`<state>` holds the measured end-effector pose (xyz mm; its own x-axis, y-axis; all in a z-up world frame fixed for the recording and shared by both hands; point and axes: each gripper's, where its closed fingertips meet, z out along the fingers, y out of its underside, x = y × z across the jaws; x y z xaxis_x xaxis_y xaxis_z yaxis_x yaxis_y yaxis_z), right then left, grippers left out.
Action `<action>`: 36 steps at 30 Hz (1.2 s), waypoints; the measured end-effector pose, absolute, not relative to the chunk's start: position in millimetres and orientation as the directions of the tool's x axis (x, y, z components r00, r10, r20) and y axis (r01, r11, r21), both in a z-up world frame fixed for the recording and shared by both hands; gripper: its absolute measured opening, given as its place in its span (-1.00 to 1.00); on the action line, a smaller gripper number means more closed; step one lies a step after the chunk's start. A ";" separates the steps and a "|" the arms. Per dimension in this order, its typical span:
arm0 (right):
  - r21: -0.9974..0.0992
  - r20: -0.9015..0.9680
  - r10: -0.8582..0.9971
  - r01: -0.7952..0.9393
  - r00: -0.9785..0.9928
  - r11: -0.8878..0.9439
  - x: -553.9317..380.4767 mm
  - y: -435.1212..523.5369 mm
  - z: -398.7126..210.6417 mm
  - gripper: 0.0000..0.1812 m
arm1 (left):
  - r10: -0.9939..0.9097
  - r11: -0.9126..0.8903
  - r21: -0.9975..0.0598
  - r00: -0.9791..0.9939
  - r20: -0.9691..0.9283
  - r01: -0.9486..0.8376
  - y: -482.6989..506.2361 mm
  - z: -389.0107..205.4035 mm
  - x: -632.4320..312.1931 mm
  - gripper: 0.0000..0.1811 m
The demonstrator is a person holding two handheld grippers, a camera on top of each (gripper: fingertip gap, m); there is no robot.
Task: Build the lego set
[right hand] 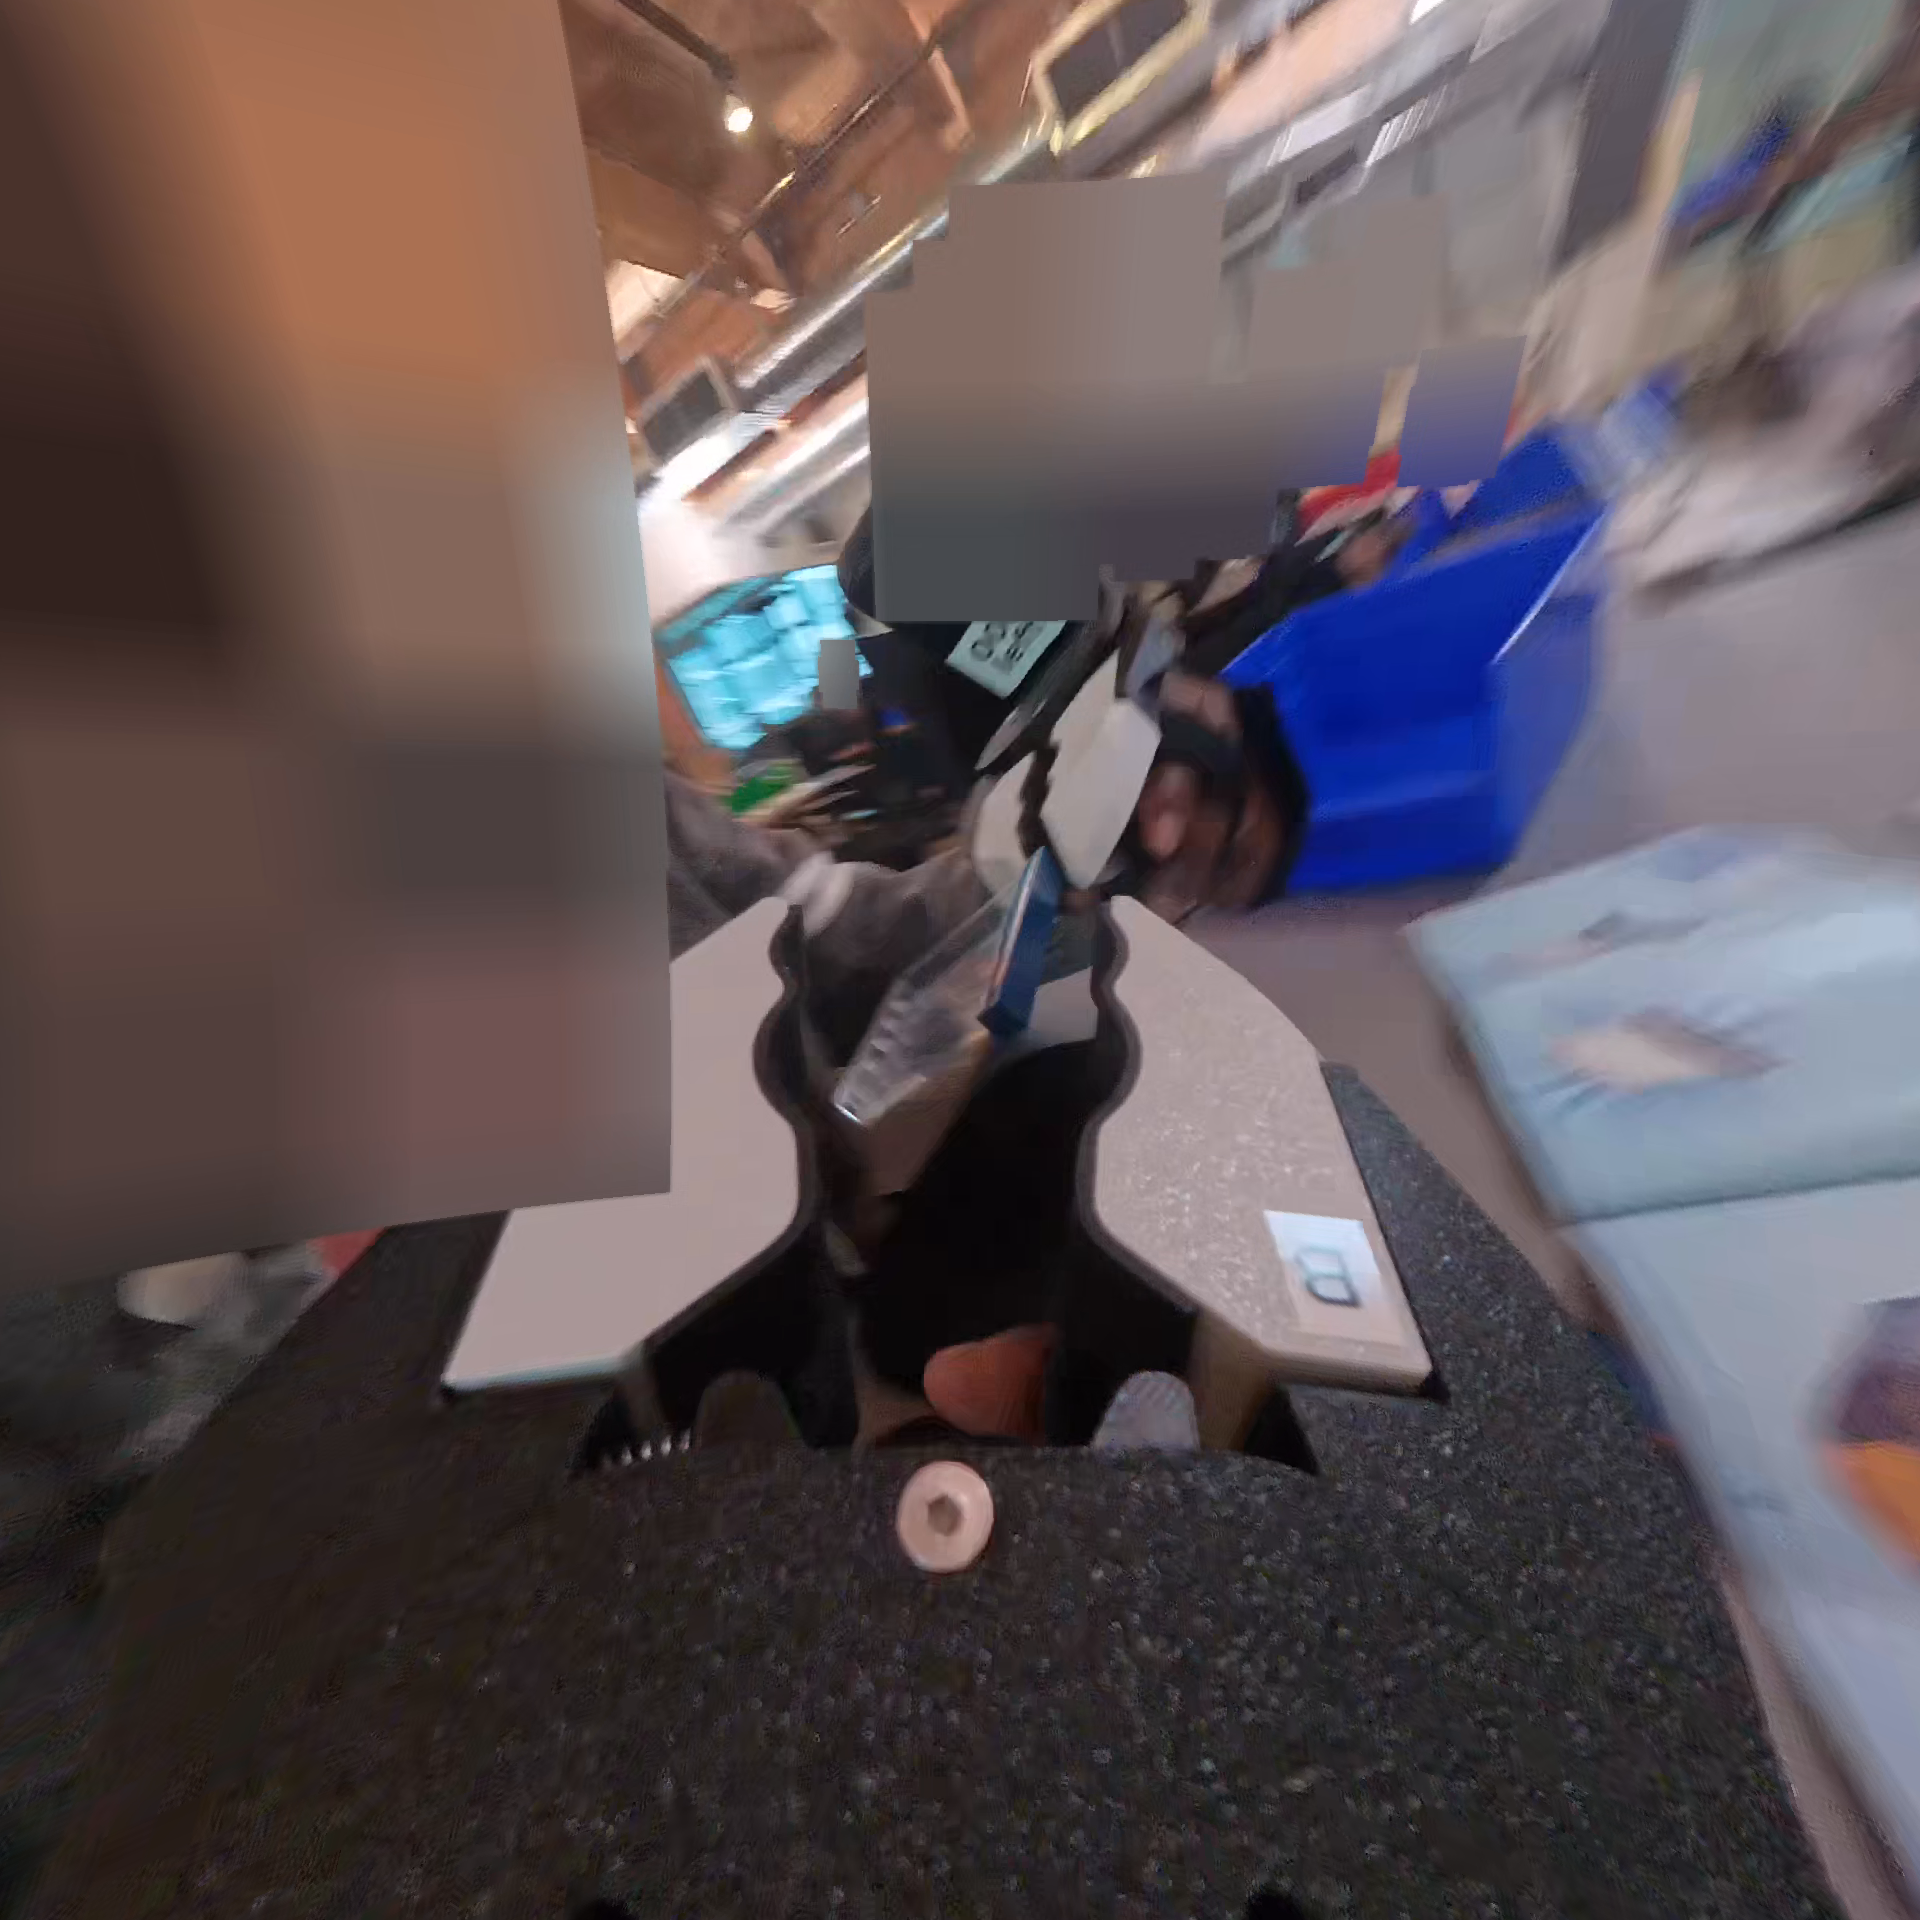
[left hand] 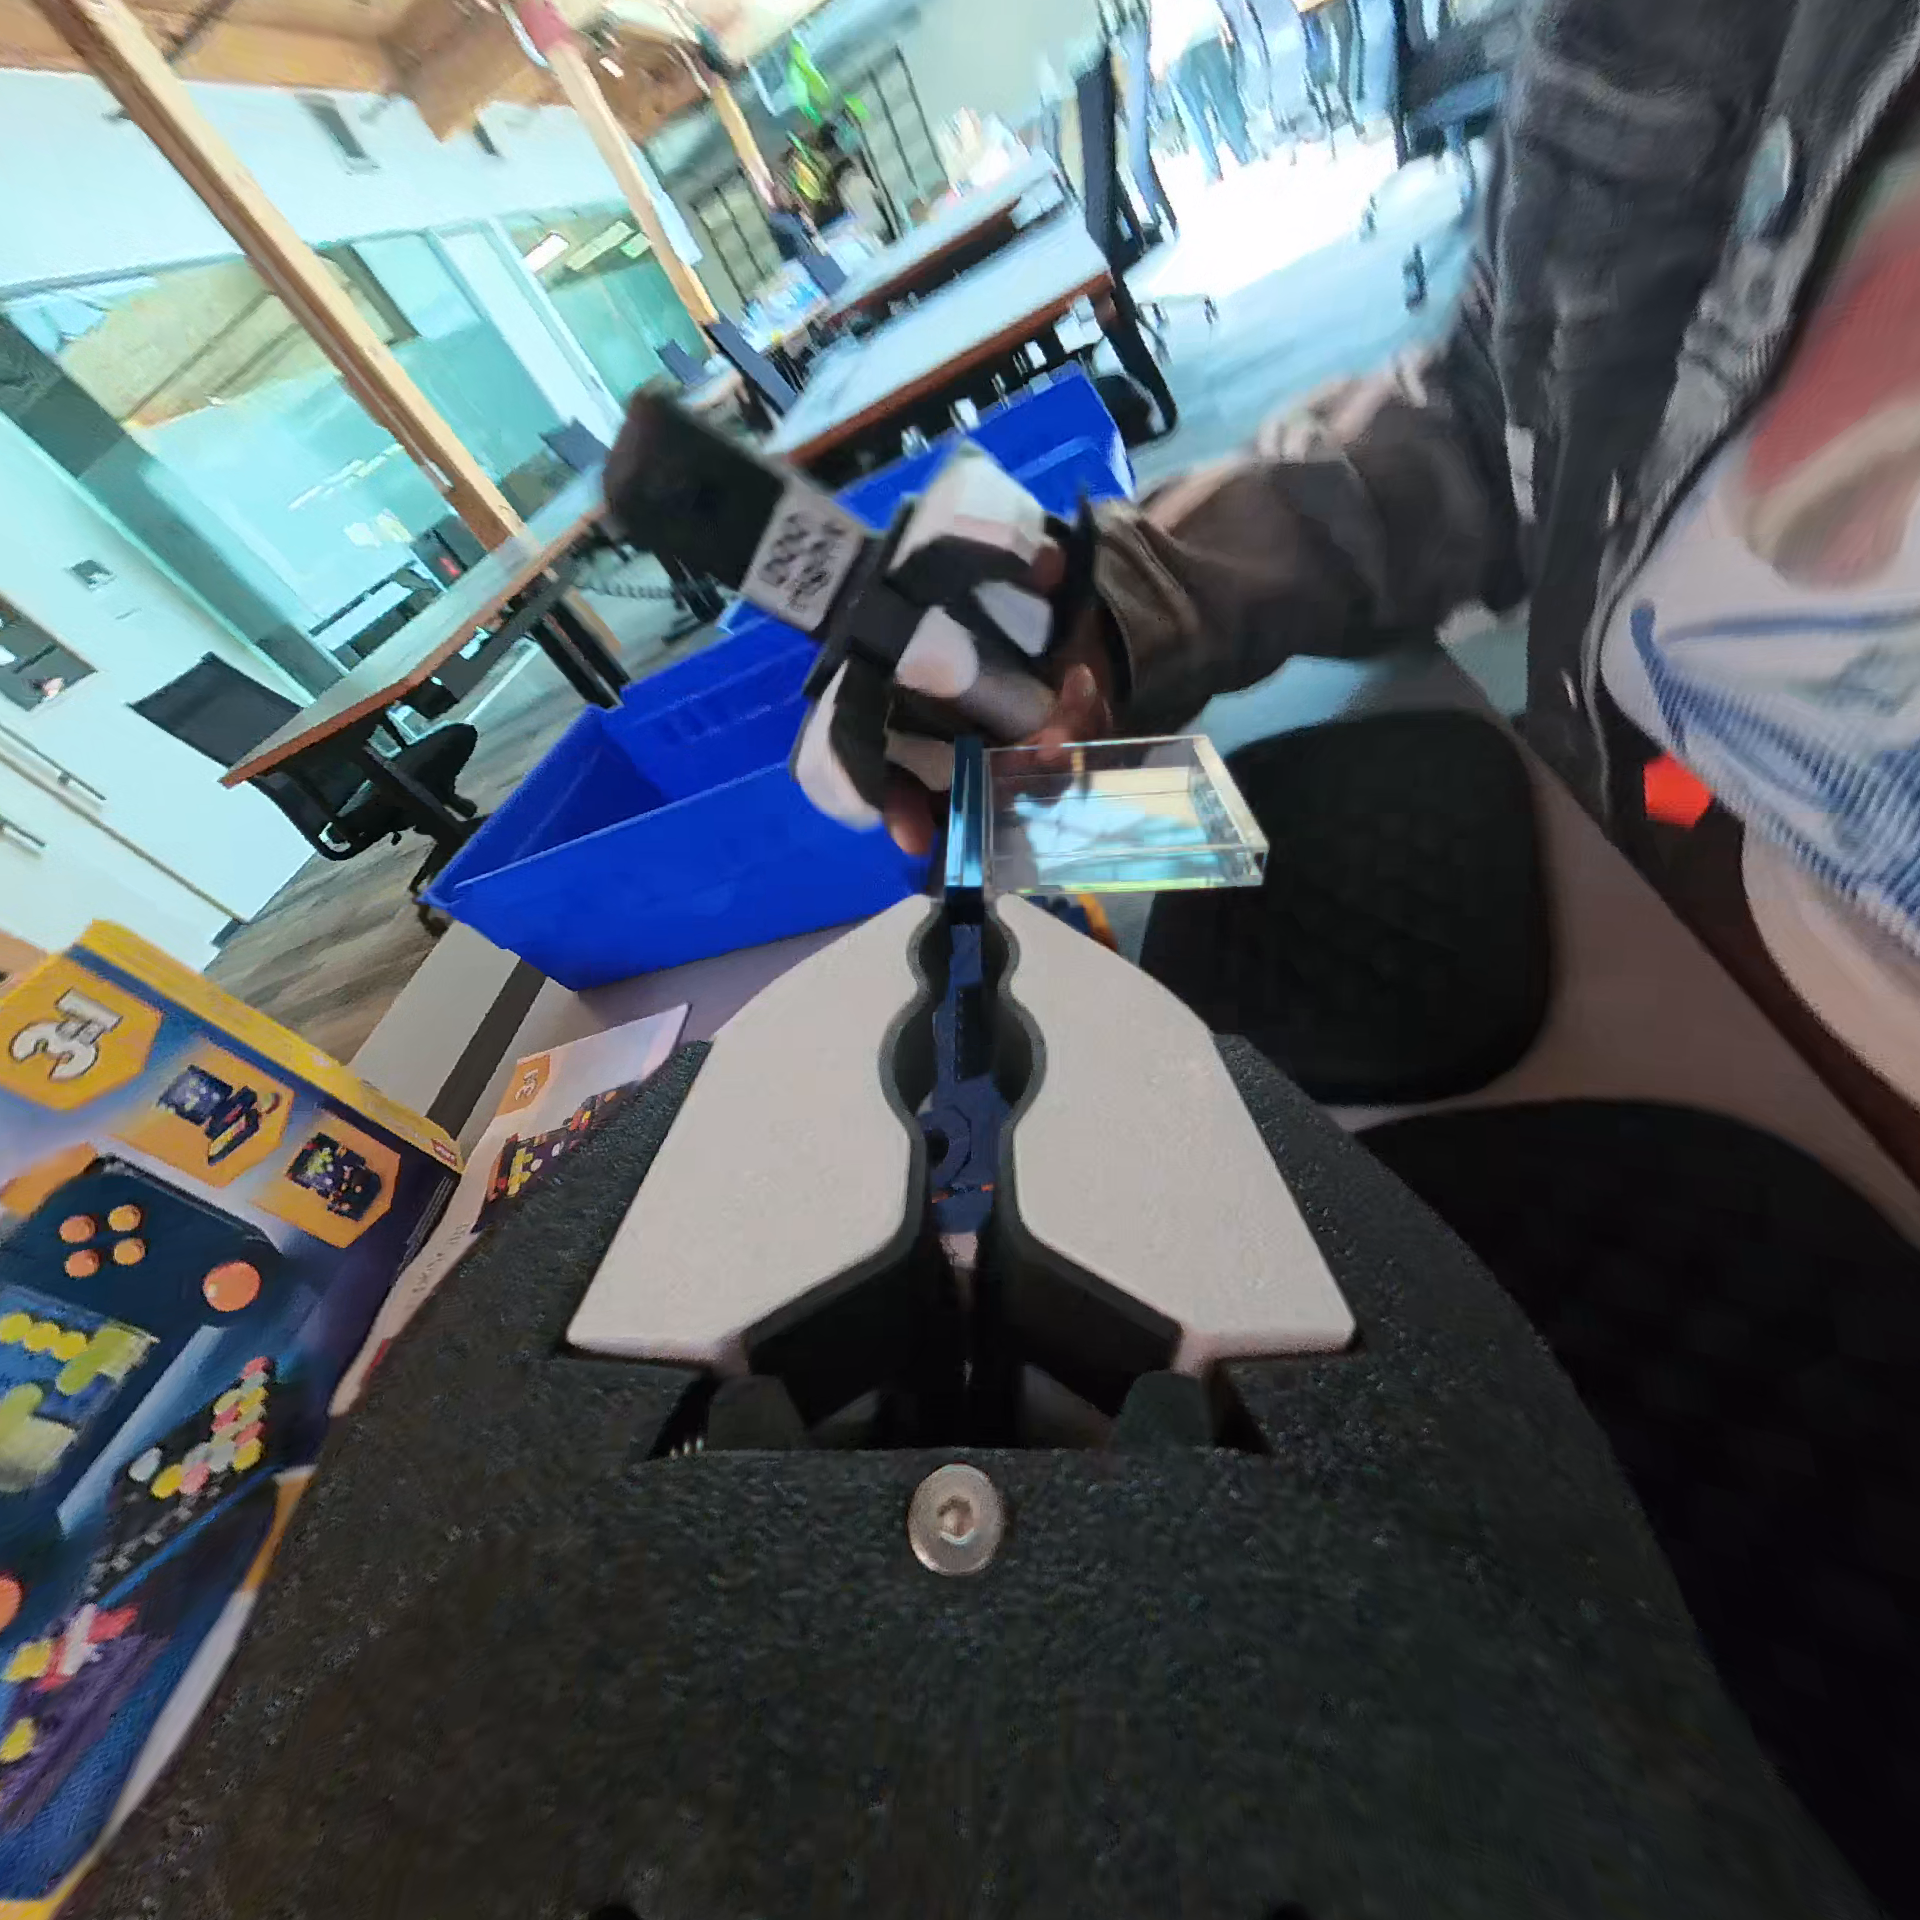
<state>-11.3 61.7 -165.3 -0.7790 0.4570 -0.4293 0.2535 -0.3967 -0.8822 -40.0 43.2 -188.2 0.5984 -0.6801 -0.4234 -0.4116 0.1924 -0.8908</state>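
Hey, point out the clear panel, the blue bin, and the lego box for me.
clear panel [left hand: 1122, 816]: left wrist view, middle of its transparent face.
blue bin [left hand: 665, 883]: left wrist view, near outer wall.
lego box [left hand: 156, 1299]: left wrist view, printed front face.

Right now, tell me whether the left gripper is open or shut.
Shut: the left gripper has its fingers pressed against a thin blue piece.

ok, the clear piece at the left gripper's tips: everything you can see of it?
The clear piece is a see-through, colourless rectangular panel, glassy plastic by the look, lying roughly flat. One edge meets a thin blue plate that stands on edge, clamped in the left gripper. The panel sticks out sideways, above the table. The right wrist view shows it blurred, between the open right gripper's fingers; contact can't be told.
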 end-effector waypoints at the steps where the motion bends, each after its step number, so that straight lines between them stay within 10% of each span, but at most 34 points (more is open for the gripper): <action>1: -0.941 -0.277 0.575 0.097 -0.770 -0.324 -9.3 69.1 -159.9 -0.48 | -0.681 0.187 -0.912 0.621 -0.388 -0.365 42.8 -184.2 -42.8 -0.94; 6: -0.962 0.268 0.764 -0.212 -0.587 0.174 -3.4 69.5 -165.5 -0.71 | -0.712 0.174 -0.952 0.636 -0.299 -0.254 39.2 -177.3 -40.7 -0.94; 22: -0.928 0.373 0.707 -0.232 -0.601 0.292 -1.9 58.3 -173.7 -0.93 | -0.692 0.170 -0.955 0.661 -0.290 -0.242 40.4 -180.2 -31.7 -0.94; 30: -0.777 0.630 0.639 -0.362 -0.441 0.516 1.9 68.5 -166.1 -0.93 | -0.804 -0.261 -0.886 0.422 0.419 0.383 41.7 -177.0 -23.6 -0.68; 36: -0.717 0.696 0.597 -0.349 -0.399 0.603 -0.5 70.4 -169.5 -0.93 | -0.825 -0.309 -0.884 0.364 0.433 0.351 45.8 -188.1 -3.2 -0.87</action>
